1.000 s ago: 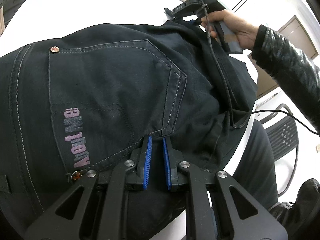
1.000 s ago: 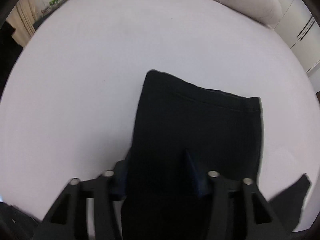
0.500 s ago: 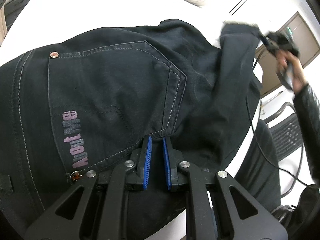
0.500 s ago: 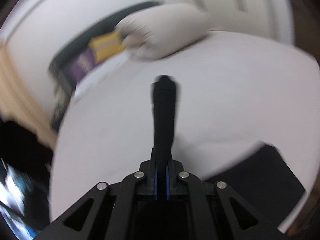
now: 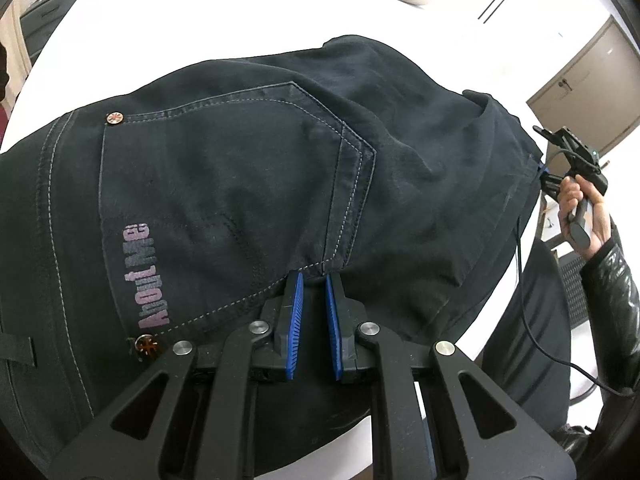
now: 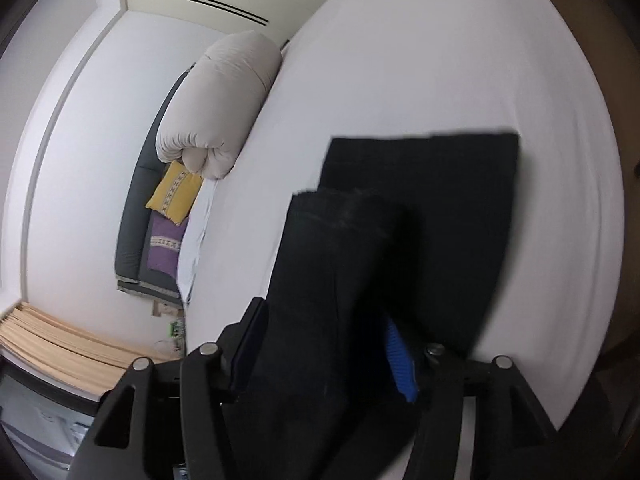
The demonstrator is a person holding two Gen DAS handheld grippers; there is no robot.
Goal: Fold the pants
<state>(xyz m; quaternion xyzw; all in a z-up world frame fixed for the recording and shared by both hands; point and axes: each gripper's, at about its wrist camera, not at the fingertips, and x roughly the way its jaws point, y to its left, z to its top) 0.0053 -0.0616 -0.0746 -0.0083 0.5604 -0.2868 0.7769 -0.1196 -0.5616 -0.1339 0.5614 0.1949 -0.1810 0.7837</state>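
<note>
I log white bed sheet (image 6: 420, 60) | rolled beige duvet (image 6: 224, 100) along bed's edge | yellow cushion (image 6: 174, 192) touching purple cushion (image 6: 164, 246), both against grey headboard (image 6: 130, 240) | brown cabinet (image 5: 588, 92) | black chair (image 5: 572, 276) beside bed.

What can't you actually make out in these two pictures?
- Left wrist view: the left gripper fingertips vanish under the pants, so any grip is unclear.
- Right wrist view: pants fabric covers the right gripper, hiding the finger gap.
- Left wrist view: the waistband is cut off at the left edge.
</note>
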